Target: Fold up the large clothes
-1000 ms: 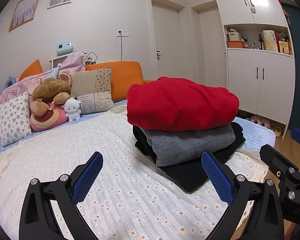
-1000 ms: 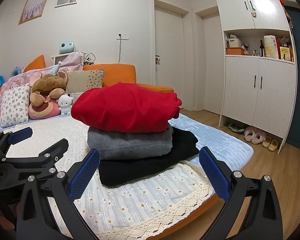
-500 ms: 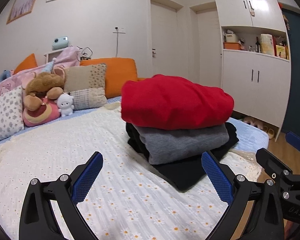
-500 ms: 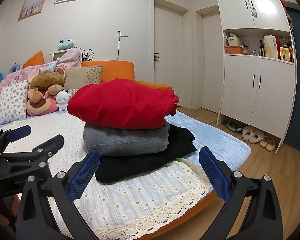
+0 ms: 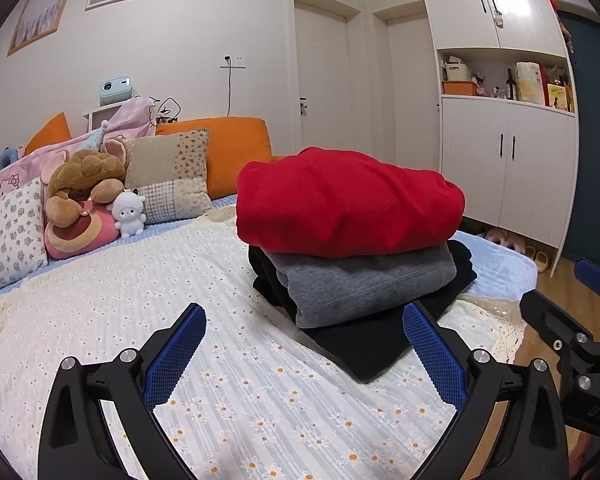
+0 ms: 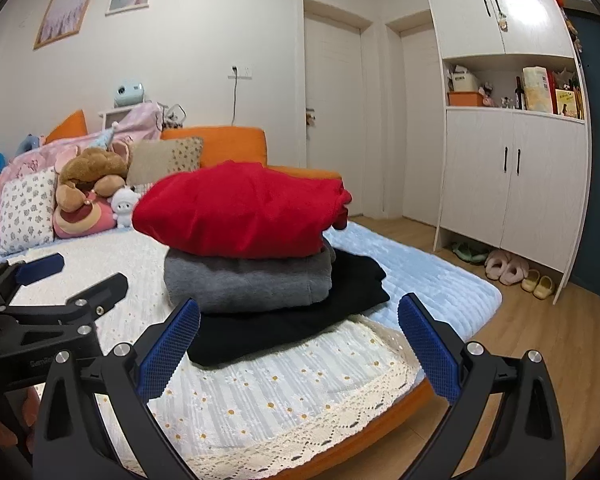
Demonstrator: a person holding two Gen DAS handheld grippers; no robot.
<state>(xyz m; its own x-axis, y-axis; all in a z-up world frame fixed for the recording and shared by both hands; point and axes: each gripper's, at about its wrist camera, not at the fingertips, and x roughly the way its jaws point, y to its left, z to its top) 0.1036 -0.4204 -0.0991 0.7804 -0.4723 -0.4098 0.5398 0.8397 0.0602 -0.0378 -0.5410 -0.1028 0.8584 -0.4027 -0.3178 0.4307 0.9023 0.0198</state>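
A stack of three folded garments lies on the bed: a red one [image 5: 348, 204] on top, a grey one [image 5: 364, 284] under it, a black one [image 5: 364, 344] at the bottom. The same stack shows in the right wrist view, red [image 6: 240, 216], grey [image 6: 248, 280], black [image 6: 300, 320]. My left gripper [image 5: 304, 356] is open and empty, just short of the stack above the daisy-print bedspread [image 5: 140, 292]. My right gripper [image 6: 298, 344] is open and empty, in front of the stack near the bed's foot edge. Each gripper shows at the edge of the other's view.
Pillows and plush toys [image 5: 88, 196] line the head of the bed. A white wardrobe [image 5: 508, 160] with a shelf of items stands at the right, slippers [image 6: 508, 272] on the wooden floor below it. Two closed doors [image 5: 324, 80] are behind.
Both grippers have shifted slightly in view angle, with the stack staying put. Both stay open and empty.
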